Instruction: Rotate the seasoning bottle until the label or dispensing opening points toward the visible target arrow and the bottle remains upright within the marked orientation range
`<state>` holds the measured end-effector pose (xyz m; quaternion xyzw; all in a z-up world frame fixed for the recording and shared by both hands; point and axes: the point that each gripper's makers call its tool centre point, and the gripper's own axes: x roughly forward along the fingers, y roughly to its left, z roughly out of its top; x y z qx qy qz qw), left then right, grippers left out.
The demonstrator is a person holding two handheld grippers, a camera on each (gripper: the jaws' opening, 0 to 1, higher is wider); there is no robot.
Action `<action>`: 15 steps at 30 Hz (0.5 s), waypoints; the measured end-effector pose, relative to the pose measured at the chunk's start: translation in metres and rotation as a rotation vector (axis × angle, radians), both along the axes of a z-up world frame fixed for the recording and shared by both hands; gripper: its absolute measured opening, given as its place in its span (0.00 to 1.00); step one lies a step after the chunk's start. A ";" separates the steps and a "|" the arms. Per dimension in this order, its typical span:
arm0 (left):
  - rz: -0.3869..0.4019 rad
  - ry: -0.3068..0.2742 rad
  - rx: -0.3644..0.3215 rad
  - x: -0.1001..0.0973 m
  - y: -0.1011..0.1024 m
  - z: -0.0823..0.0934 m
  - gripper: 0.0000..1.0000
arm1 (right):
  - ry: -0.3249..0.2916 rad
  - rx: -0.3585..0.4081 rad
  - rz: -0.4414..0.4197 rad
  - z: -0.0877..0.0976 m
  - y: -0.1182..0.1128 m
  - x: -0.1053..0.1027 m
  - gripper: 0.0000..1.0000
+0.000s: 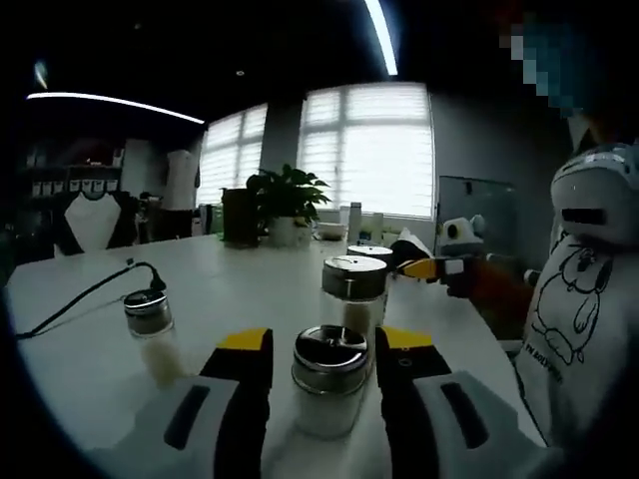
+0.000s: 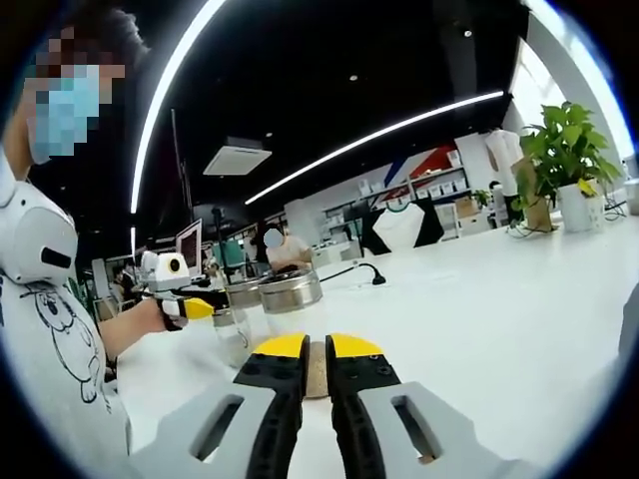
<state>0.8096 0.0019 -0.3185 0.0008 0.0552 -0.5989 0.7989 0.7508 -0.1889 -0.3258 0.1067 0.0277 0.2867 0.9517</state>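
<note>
A glass seasoning bottle [image 1: 327,394] with a metal shaker lid and white contents stands upright on the white table [image 1: 240,289]. My left gripper [image 1: 324,339] is open, one yellow-tipped jaw on each side of it, with small gaps. Just behind stands a second lidded bottle [image 1: 354,289], and a third lid [image 1: 371,251] shows beyond that. My right gripper [image 1: 431,267] comes in from the right, close to those back bottles. In the right gripper view, my right gripper [image 2: 315,346] has its jaws nearly together, pointing at a lidded bottle [image 2: 290,289]. The left gripper [image 2: 198,307] is beside another bottle [image 2: 238,324].
Another shaker bottle [image 1: 150,329] stands alone to the left, near a black cable [image 1: 90,294]. A potted plant [image 1: 285,195] sits at the table's far end by the windows. The person [image 1: 574,299] in a white printed shirt is at the table's right edge.
</note>
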 end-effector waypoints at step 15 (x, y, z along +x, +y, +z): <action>-0.133 -0.013 0.038 -0.006 -0.014 -0.006 0.40 | 0.003 -0.010 -0.026 0.000 -0.009 -0.004 0.04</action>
